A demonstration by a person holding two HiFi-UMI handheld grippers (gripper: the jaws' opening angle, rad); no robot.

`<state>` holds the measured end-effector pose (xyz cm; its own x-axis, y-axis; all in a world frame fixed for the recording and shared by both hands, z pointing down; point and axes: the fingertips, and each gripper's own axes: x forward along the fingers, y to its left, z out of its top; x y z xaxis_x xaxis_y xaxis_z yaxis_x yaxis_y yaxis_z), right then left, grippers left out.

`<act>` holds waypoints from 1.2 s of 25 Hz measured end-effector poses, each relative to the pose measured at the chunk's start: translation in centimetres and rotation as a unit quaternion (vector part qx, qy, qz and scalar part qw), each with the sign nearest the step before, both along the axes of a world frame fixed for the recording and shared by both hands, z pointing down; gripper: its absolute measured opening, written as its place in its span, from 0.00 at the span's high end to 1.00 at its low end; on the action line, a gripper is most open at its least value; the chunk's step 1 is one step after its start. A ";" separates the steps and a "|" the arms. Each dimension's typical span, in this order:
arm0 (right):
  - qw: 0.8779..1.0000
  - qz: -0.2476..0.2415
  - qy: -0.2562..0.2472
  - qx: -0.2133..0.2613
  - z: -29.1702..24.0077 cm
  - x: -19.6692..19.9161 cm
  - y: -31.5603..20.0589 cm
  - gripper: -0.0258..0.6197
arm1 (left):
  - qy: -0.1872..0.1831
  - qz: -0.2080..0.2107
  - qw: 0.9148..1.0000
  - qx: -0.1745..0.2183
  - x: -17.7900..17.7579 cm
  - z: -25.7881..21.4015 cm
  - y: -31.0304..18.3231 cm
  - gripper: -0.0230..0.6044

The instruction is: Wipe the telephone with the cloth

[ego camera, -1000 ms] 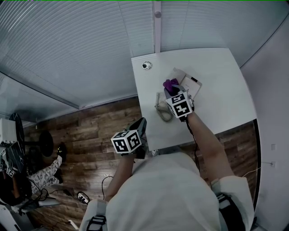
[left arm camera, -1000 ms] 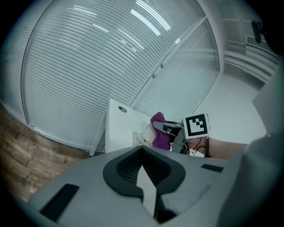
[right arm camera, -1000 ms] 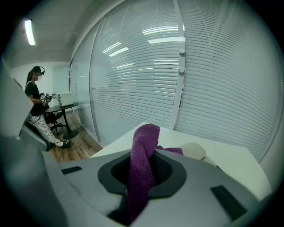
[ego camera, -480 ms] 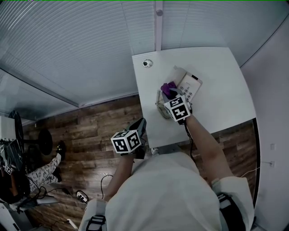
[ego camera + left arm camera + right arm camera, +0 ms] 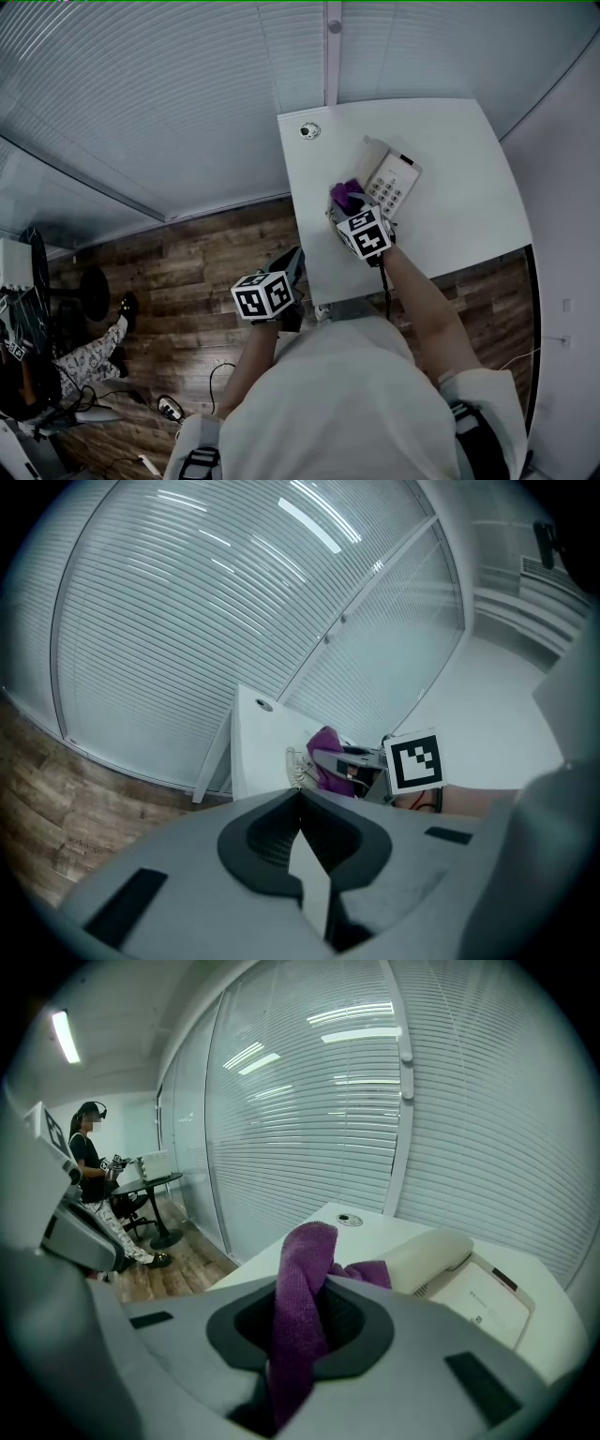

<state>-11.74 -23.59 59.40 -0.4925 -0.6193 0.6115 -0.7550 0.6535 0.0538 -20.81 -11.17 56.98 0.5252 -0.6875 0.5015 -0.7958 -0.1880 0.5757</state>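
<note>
Purple fabric cloth (image 5: 302, 1288) sits clamped between the jaws of the right gripper (image 5: 298, 1354), its free end bunched just beside the handset of the pale push-button desk telephone (image 5: 394, 178) on the white table (image 5: 459, 225). Left gripper (image 5: 307, 864) hangs beside the table's edge above the wooden plank floor (image 5: 187, 272), jaws pressed together on nothing

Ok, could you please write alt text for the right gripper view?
The right gripper is shut on a purple cloth, close to the handset of a white desk telephone on a white table. Closed window blinds stand behind; a person is far left.
</note>
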 end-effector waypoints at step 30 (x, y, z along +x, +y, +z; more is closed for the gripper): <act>0.992 0.068 -0.103 0.023 -4.0 2.9 7.9 0.87 | -0.021 -0.010 0.999 0.037 -0.4 -1.7 0.8 0.93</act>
